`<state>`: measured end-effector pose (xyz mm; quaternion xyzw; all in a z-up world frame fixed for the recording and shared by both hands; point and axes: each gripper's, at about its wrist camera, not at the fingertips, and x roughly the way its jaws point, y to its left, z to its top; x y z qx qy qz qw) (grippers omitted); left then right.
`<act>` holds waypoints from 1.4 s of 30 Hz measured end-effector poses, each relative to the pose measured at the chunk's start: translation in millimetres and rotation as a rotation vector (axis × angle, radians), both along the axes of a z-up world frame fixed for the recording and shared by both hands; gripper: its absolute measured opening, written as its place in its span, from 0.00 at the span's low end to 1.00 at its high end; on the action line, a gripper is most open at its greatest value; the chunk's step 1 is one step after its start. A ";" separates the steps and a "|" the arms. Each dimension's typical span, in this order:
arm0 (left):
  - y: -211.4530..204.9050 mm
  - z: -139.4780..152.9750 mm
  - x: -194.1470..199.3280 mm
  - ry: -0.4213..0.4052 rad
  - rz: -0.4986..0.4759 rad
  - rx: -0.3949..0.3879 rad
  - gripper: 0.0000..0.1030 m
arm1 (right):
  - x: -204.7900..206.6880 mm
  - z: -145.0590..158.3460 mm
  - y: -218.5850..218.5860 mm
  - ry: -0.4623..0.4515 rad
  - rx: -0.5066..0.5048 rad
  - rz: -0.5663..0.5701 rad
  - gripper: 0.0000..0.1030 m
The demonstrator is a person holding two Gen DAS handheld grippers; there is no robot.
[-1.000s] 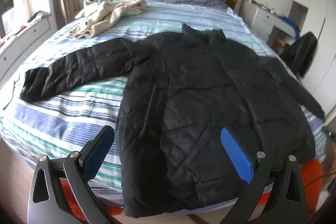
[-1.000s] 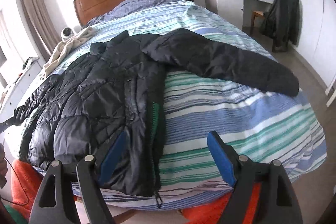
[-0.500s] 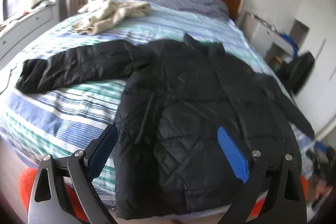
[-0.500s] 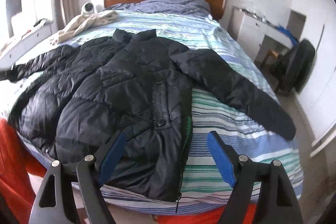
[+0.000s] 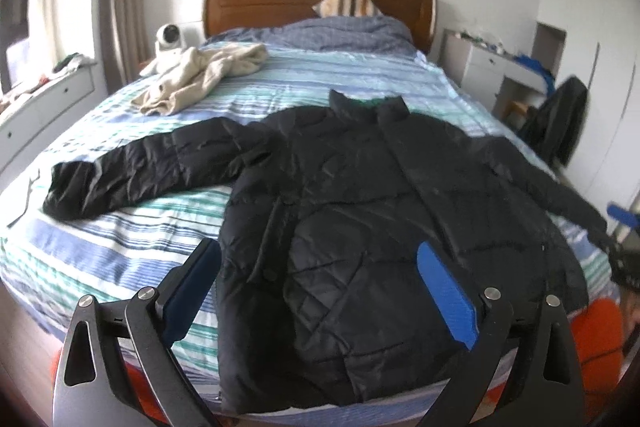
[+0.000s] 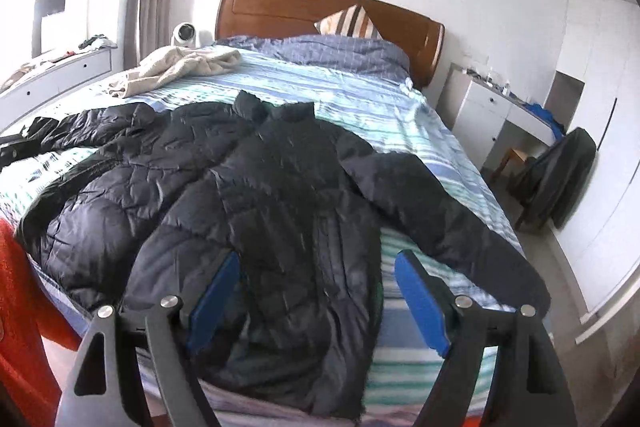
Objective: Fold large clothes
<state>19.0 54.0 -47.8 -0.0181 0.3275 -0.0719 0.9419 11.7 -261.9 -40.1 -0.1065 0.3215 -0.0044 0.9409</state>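
A black quilted jacket (image 5: 360, 211) lies flat, front up, on the striped bed (image 5: 120, 239), both sleeves spread sideways, hem at the foot edge. It also shows in the right wrist view (image 6: 248, 203). My left gripper (image 5: 316, 287) is open and empty, held above the hem near the jacket's left half. My right gripper (image 6: 316, 299) is open and empty, held above the hem near the jacket's right half. A blue fingertip (image 5: 622, 215) of the right gripper shows at the right edge of the left wrist view.
A beige garment (image 5: 200, 79) lies crumpled near the head of the bed. A wooden headboard (image 5: 280, 3) and a striped pillow (image 5: 348, 3) are behind. A white desk (image 6: 492, 111) and a chair with a dark coat (image 6: 560, 171) stand to the right. A white dresser (image 5: 44, 103) stands left.
Both grippers have lifted and tilted up, so more of the room shows. The right view has swung left to centre on the jacket. The jacket has not moved.
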 end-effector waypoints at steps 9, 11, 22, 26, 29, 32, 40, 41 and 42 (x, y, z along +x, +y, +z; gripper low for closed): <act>-7.6 6.1 20.0 0.048 -0.025 -0.031 0.96 | 14.1 -11.0 -37.7 0.016 0.108 -0.080 0.81; -8.5 5.2 28.0 0.053 -0.016 -0.005 0.96 | 12.3 -10.6 -55.9 0.013 0.150 -0.129 0.81; -6.8 -7.7 35.0 0.102 0.037 -0.016 0.96 | -14.8 -73.5 -310.3 -0.057 0.881 -0.644 0.82; -4.0 -8.3 27.0 0.116 0.051 0.002 0.97 | -14.6 -121.2 -373.4 -0.126 1.182 -0.808 0.81; 0.4 -5.8 22.5 0.114 0.061 0.018 0.97 | -12.0 -151.1 -403.8 -0.182 1.306 -0.925 0.81; 5.8 -6.2 22.9 0.122 0.076 0.024 0.97 | -5.2 -170.4 -420.0 -0.190 1.346 -1.009 0.61; 8.9 -4.4 24.1 0.121 0.091 0.024 0.97 | 32.1 -65.9 -361.3 -0.242 0.816 -0.727 0.11; 8.3 -6.0 25.1 0.123 0.089 0.027 0.97 | 40.6 -37.4 -335.9 -0.253 0.721 -0.616 0.11; 7.6 -7.5 26.8 0.128 0.086 0.027 0.97 | 47.8 -10.8 -306.3 -0.263 0.634 -0.508 0.11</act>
